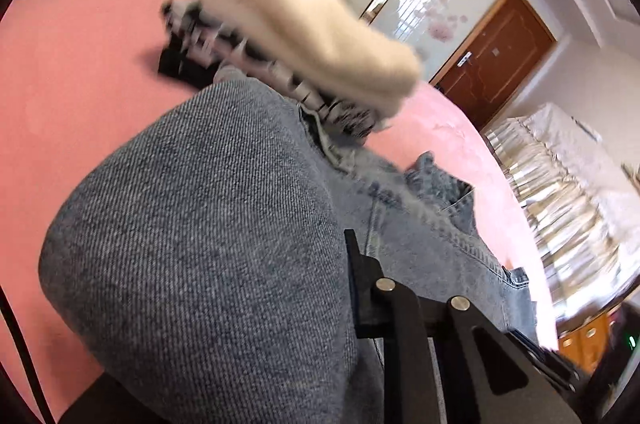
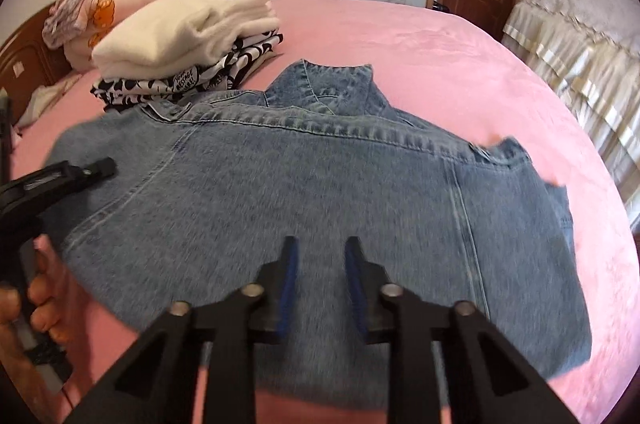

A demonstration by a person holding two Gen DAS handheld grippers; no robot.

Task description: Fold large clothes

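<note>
Denim jacket (image 2: 304, 192) lies back-up, part-folded, on the pink bed (image 2: 460, 56) near my open right gripper (image 2: 322, 256); left gripper (image 2: 96, 168) grip unclear; two folded garments (image 2: 180, 36) stacked far left.

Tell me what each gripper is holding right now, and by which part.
The right gripper is open above the denim jacket, holding nothing. The left gripper lies at the jacket's left side; whether it grips the fabric cannot be told.

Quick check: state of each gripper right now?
Left gripper: cannot tell; denim jacket hides one side.
Right gripper: open, empty, above the jacket.
</note>
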